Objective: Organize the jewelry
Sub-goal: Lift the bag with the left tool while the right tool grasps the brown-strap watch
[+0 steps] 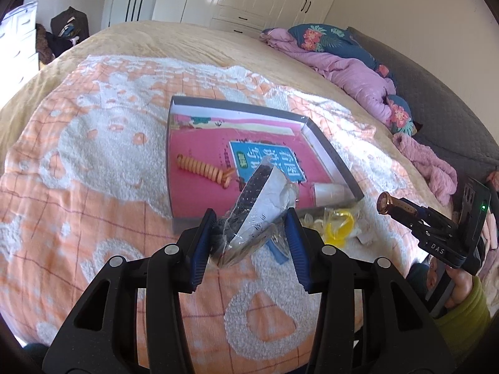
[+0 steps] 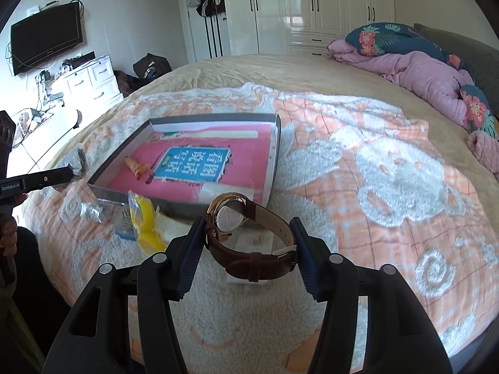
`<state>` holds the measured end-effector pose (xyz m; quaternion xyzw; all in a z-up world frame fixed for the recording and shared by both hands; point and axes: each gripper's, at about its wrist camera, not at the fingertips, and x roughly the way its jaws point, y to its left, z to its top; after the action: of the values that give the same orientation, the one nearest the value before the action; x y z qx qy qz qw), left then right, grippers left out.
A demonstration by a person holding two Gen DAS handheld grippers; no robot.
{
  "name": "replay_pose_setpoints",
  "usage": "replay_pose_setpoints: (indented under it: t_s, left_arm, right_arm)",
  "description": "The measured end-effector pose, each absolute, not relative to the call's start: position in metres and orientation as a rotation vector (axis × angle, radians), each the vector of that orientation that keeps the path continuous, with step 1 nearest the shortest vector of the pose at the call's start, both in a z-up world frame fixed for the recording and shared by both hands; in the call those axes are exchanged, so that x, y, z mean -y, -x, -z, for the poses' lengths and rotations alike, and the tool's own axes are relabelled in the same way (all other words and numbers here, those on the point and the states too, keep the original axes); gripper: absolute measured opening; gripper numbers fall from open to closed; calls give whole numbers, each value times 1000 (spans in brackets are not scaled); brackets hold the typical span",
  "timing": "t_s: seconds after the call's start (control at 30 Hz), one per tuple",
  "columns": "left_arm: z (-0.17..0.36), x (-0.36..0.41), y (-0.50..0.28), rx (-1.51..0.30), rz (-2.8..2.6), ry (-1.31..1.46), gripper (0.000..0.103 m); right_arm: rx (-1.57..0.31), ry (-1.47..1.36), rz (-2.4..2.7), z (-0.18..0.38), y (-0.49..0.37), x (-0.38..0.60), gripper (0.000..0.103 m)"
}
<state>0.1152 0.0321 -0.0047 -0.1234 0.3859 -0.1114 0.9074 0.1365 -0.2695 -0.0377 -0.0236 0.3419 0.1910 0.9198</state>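
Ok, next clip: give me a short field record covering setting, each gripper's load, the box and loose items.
setting: orange-and-white fleece blanket on a bed
left gripper: shut on clear plastic bag of dark beads
right gripper: shut on brown leather-strap wristwatch
box: shallow grey box, pink liner, holds orange spiral bracelet
loose: yellow bangle in clear bag, beside box

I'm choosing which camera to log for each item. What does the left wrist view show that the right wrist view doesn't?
Only the left wrist view shows the clear plastic bag of dark beads pinched in the left gripper.

Only the right wrist view shows the watch face and the whole brown strap in the right gripper, plus the wall TV.

Both show the grey tray, the orange spiral piece in it and the yellow ring beside it.
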Motion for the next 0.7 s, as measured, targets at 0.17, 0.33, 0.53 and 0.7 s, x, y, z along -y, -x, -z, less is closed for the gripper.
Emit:
replay_pose_setpoints:
  t_s: [0.17, 0.33, 0.53, 0.7]
  left_arm:
    - [-1, -34, -129, -786, 219, 253, 37]
    - [0, -34, -146, -789, 213, 245, 37]
    - [16, -29, -169, -835, 209, 228, 37]
    - [25, -18, -181, -856, 214, 185, 37]
  right_arm:
    - [-678, 53, -405, 27, -147, 261, 53]
    - [-664, 69, -412, 22, -160, 253, 47]
    - [-686, 86, -409, 32, -184, 244, 45]
    - [-666, 59, -428, 23, -198, 237, 45]
